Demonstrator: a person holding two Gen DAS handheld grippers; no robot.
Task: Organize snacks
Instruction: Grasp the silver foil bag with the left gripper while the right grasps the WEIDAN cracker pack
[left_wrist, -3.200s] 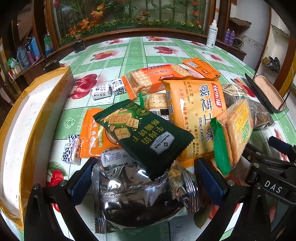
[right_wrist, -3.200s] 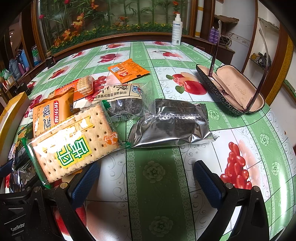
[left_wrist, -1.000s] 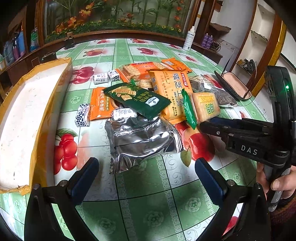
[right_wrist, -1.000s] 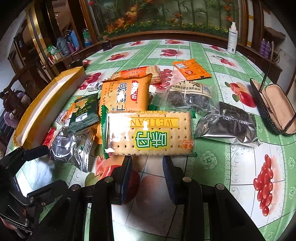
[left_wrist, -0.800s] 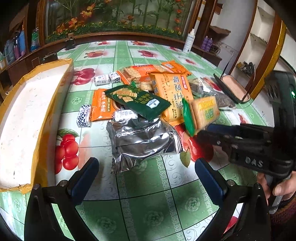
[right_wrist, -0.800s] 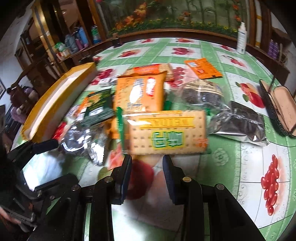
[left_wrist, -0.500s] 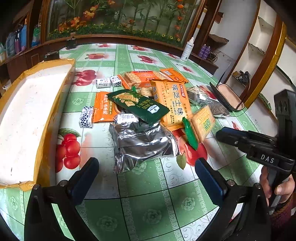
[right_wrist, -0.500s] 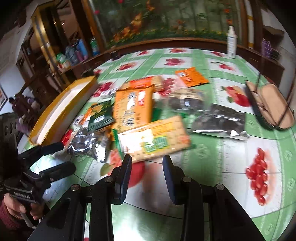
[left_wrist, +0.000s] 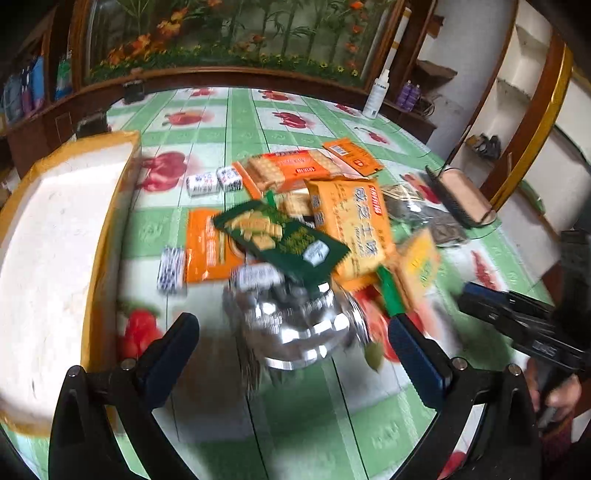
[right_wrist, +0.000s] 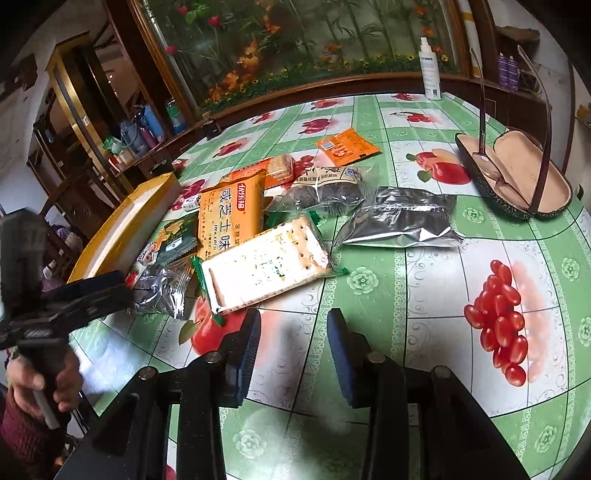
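Note:
A heap of snack packets lies mid-table. My left gripper (left_wrist: 291, 328) is open wide just short of a crumpled silver packet (left_wrist: 295, 317), holding nothing; this view is blurred. Behind the packet are a dark green cracker bag (left_wrist: 284, 236) and an orange biscuit bag (left_wrist: 351, 218). My right gripper (right_wrist: 293, 325) has narrow jaws that are opening, with nothing between them. Just ahead of it, a clear pack of square crackers (right_wrist: 262, 266) rests on the heap's edge. To its right lies a second silver packet (right_wrist: 399, 221).
A long yellow-edged white box (left_wrist: 55, 240) runs along the table's left side. An open glasses case (right_wrist: 517, 177) with glasses sits far right, and a white spray bottle (right_wrist: 430, 70) stands at the back rim. A person's hand holds each gripper.
The right gripper has let go of the cracker pack and drawn back from it. The pack now rests against the heap. The left gripper has shifted slightly, still open.

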